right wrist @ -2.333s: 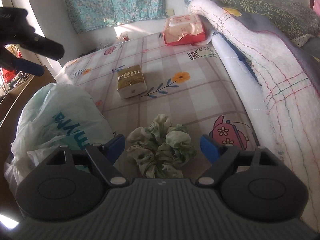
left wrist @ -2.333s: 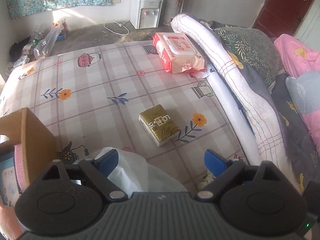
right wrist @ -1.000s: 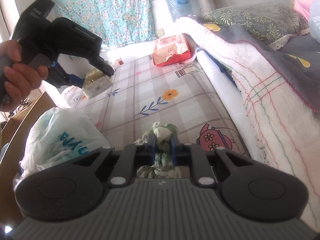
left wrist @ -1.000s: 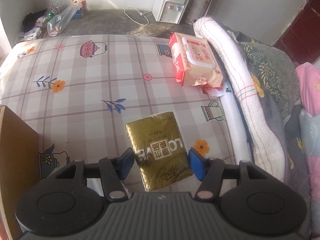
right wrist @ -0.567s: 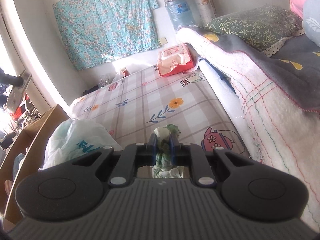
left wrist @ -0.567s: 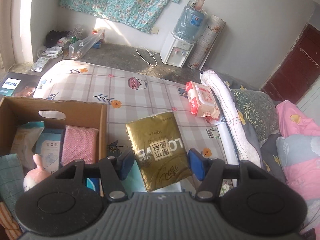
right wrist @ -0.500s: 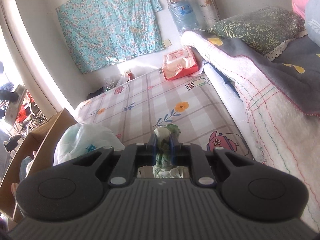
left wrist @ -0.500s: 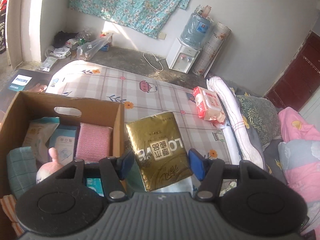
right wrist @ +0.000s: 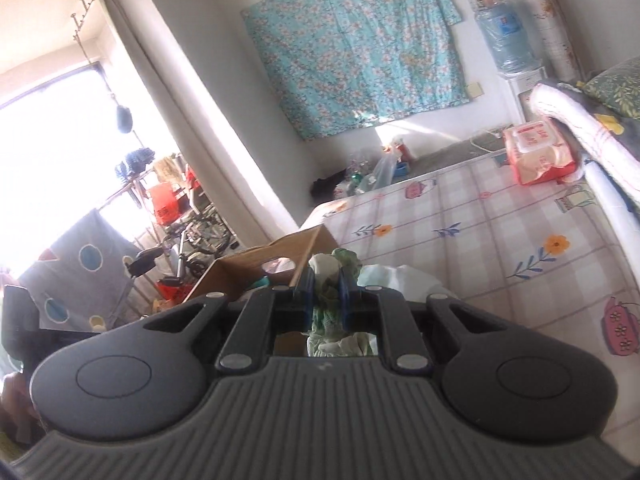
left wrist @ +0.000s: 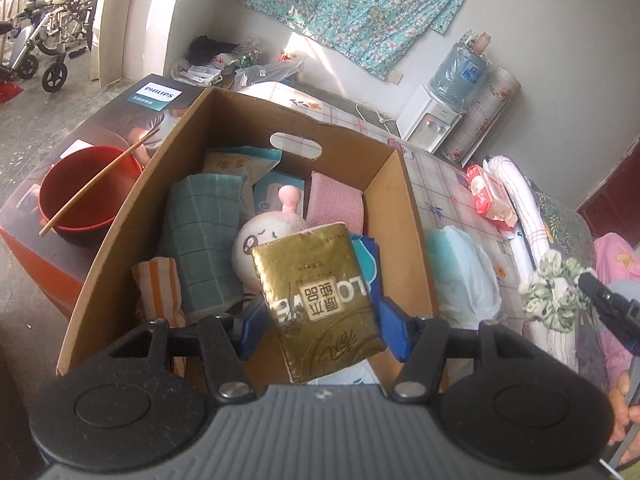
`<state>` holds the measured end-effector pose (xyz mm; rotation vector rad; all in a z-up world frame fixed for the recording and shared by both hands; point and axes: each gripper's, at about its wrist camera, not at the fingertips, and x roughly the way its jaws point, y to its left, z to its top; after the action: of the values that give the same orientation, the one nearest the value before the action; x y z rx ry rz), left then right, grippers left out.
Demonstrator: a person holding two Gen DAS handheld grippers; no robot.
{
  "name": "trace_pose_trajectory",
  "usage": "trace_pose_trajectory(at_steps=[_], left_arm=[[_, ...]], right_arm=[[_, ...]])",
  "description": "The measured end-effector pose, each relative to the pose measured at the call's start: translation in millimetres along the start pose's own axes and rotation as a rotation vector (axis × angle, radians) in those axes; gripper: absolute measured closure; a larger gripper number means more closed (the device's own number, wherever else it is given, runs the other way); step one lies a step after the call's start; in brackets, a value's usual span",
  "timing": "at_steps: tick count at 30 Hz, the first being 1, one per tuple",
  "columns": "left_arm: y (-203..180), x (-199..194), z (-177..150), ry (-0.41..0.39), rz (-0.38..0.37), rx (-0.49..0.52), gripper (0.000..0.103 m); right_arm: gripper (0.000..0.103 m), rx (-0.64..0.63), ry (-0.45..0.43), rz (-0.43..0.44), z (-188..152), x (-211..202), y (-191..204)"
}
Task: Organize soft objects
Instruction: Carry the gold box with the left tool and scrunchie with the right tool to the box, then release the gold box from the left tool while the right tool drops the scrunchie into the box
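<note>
My left gripper (left wrist: 320, 326) is shut on a gold tissue pack (left wrist: 318, 300) and holds it above the open cardboard box (left wrist: 396, 184). Inside the box lie a teal towel (left wrist: 202, 240), a pink cloth (left wrist: 336, 208), a pale plush toy (left wrist: 266, 236) and packets. My right gripper (right wrist: 325, 294) is shut on a green and white scrunchie (right wrist: 334, 264), lifted off the bed. The left wrist view shows the same scrunchie (left wrist: 554, 290) hanging from the right gripper at the far right, beside the box.
A white plastic bag (left wrist: 464, 272) lies on the bed against the box's right wall. A red wet-wipes pack (right wrist: 540, 154) sits at the bed's far side near rolled blankets (right wrist: 588, 128). A red bowl with chopsticks (left wrist: 86, 196) stands left of the box.
My left gripper carried the gold pack leftward from the bed to above the box. My right gripper rose with the scrunchie and swung toward the box.
</note>
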<state>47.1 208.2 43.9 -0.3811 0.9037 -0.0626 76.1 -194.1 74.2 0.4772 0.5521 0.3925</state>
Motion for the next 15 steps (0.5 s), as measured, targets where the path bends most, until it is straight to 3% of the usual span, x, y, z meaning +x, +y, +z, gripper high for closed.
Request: trace_pose_trajectory(at_steps=[7, 15], left_arm=[[34, 36, -19, 0.138, 0.040, 0.017, 0.042], [54, 73, -21, 0.267, 0.108, 0.063, 0.041]], right_arm=[[0.092, -0.043, 0.170, 0.174, -9, 66, 81], [0.092, -0.071, 0.320, 0.200, -30, 124, 126]])
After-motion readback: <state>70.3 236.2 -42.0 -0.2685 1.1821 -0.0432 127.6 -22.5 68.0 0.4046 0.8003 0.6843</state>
